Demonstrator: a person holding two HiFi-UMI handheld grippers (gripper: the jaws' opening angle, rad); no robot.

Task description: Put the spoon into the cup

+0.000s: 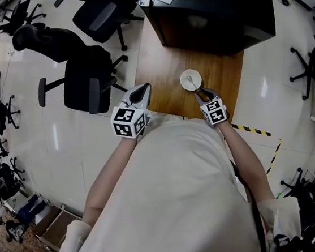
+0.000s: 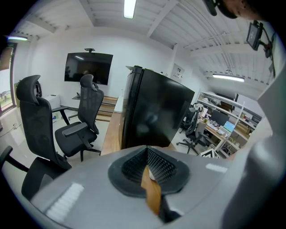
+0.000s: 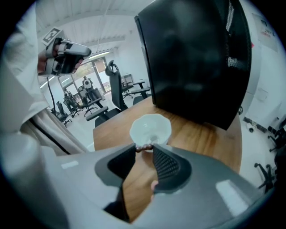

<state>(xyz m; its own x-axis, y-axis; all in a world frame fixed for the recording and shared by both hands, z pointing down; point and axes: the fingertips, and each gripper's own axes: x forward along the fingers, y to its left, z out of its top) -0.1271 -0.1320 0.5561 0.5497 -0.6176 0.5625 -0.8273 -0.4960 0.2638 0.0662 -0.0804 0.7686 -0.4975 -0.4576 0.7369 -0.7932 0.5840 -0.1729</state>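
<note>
A white cup (image 1: 190, 81) stands on the wooden table (image 1: 156, 65), and it shows again in the right gripper view as the white cup (image 3: 150, 127) just beyond the jaws. My right gripper (image 3: 144, 150) is shut on the dark brown handle of the spoon (image 3: 143, 147). The spoon's far end dips over the cup's near rim into the cup. From the head camera the right gripper (image 1: 201, 93) sits at the cup's near side. My left gripper (image 1: 141, 93) hovers over the table's left edge, shut and holding nothing; its jaws (image 2: 147, 154) meet at the tips.
A large black cabinet (image 1: 212, 13) stands at the back of the table, close behind the cup. Black office chairs (image 1: 86, 80) crowd the floor to the left. Yellow-black tape (image 1: 255, 130) marks the floor at the right.
</note>
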